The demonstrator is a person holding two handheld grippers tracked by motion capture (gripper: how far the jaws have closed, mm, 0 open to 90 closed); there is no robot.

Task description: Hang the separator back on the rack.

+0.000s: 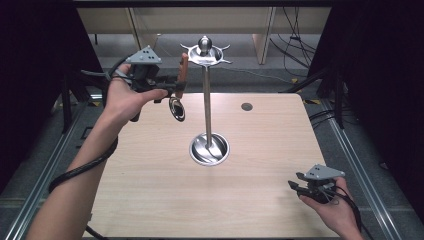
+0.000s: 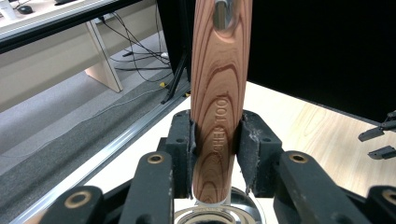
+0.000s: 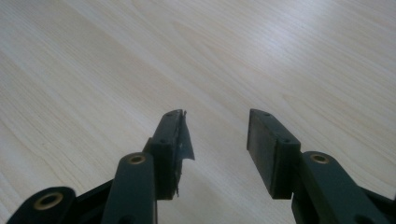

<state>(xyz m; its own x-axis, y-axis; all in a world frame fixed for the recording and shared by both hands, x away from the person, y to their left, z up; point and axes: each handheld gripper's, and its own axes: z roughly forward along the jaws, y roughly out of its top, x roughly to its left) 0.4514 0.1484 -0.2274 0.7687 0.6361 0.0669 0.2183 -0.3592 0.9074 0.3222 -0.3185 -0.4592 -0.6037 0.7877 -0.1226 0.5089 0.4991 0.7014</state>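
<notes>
The setting is a dim room with a grey floor, dark curtains at both sides and pale furniture behind a light wooden table [image 1: 150, 200]. The tabletop is square, with a small round grommet [image 1: 246, 106] near its far edge.

A metal stand [image 1: 208, 107] occupies the centre of the tabletop. Its round dished base [image 1: 209, 150] rests on the wood, a thin pole rises upright from it, and a hooked crown with a ball knob [image 1: 204, 45] tops the pole.

The person's left forearm enters from the near left corner and rises over the left edge of the tabletop. The left gripper [image 1: 177, 87] is held in the air beyond the far left part of the tabletop, just left of the stand's crown. Its jaws are clenched on the wooden handle of a utensil [image 1: 181, 82]. The left gripper view shows both pads pressed against the handle [image 2: 219, 107], which stands roughly upright between them. The utensil's dark, shiny head hangs below the jaws, above the tabletop and clear of the pole.

The right gripper [image 1: 294, 184] sits low at the near right corner of the tabletop. Its jaws stand apart, released, with bare wood between the pads [image 3: 175, 140].
</notes>
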